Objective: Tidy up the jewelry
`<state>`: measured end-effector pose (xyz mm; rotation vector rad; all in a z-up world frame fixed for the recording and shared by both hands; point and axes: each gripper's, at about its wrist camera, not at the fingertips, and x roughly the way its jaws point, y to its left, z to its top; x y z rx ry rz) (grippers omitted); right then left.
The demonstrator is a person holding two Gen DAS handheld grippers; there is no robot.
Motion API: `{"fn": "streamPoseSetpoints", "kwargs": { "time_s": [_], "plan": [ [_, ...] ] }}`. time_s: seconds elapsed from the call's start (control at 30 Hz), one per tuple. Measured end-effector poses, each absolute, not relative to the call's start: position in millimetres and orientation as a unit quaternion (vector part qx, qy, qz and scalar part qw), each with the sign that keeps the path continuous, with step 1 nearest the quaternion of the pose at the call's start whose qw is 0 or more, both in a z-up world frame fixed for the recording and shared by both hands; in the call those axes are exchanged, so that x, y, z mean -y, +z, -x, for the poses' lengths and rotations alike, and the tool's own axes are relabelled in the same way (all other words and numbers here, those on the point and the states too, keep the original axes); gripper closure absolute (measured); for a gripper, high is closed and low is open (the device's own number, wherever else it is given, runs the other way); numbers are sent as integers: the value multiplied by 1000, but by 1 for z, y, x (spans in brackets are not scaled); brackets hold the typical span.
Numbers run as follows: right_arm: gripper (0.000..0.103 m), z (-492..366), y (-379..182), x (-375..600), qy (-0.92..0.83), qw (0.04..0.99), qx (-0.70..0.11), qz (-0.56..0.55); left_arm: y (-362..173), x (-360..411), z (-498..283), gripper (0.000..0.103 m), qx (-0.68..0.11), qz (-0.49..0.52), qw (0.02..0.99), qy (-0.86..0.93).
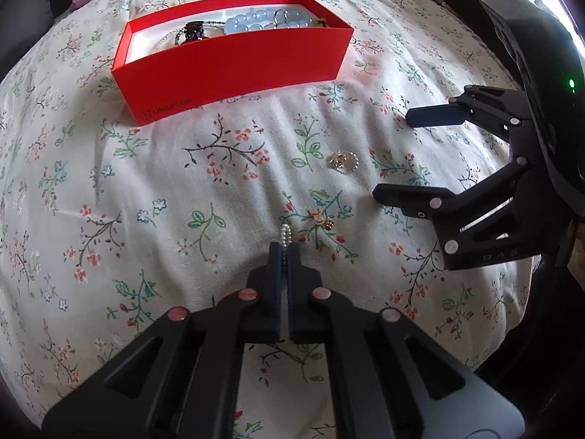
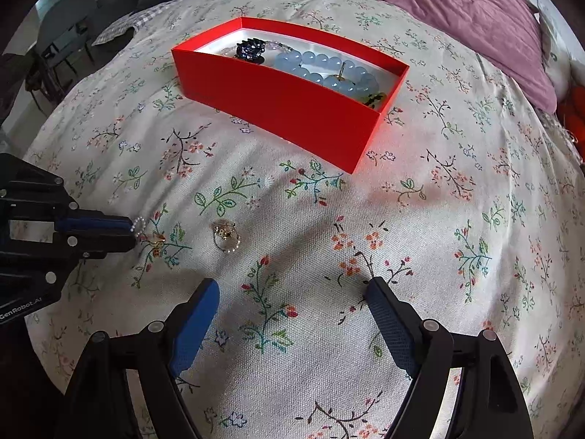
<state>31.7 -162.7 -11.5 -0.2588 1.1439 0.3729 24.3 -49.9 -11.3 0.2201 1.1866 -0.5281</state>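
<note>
Just beaded pearl loop [image 1: 285,235], gold charm [image 1: 329,223].

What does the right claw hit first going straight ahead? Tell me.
Probably only the flowered bedspread; farther along that line stands the red box. The pearl ring lies left of it. Depth is unclear.

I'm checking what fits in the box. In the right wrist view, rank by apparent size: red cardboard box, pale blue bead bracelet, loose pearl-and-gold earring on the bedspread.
1. Red cardboard box
2. Pale blue bead bracelet, inside the box
3. Pearl-and-gold earring, smallest though nearer the camera
</note>
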Motion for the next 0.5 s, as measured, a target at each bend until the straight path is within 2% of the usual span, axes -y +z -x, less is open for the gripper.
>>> {"fn": "streamPoseSetpoints", "kwargs": {
  "time_s": [0.33, 0.5],
  "plan": [
    [20, -31, -8, 151, 213, 820, -518, 112, -1, 28, -30, 100, -547, -86, 804, -216],
    [42, -32, -10, 141, 221, 822, -510, 121, -2, 24, -31, 100, -553, -78, 802, -211]
  ]
}}
